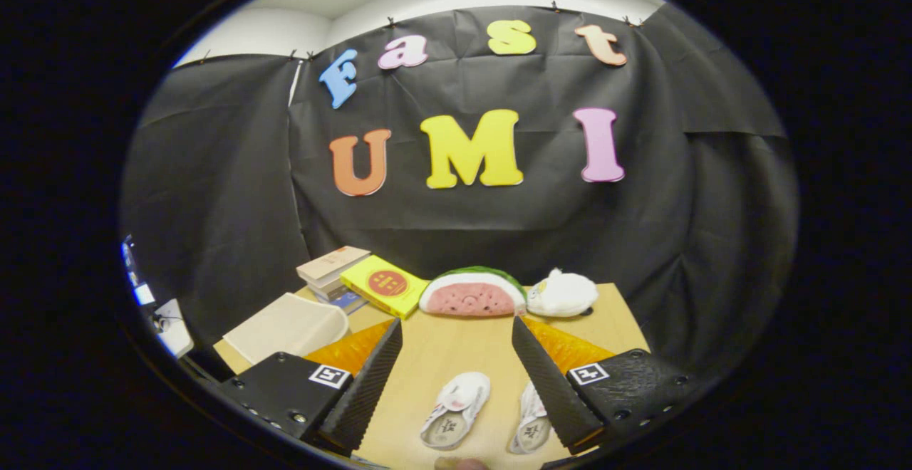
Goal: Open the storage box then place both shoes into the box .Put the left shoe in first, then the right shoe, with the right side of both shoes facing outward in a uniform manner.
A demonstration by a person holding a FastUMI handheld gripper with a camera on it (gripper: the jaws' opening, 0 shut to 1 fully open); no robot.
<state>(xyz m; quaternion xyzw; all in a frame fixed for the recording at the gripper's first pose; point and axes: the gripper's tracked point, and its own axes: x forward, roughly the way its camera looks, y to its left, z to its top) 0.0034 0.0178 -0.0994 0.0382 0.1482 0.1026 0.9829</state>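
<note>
While gripper (pixel 456 356) gapes, shoes (pixel 456 411) seemingly white.

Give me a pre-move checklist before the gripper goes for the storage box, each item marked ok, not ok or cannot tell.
1. Gripper open and holding nothing: ok, the fingers stand wide apart.
2. Storage box opened: cannot tell; the pale box sits beyond the left finger, beside the books, its lid state unclear.
3. Both shoes on the table: ok; one shoe lies between the fingers, the other shoe is partly behind the right finger.
4. Which shoe is the left one: cannot tell.
5. Watermelon toy and white plush clear of the shoes: ok, at the table's far edge.
</note>
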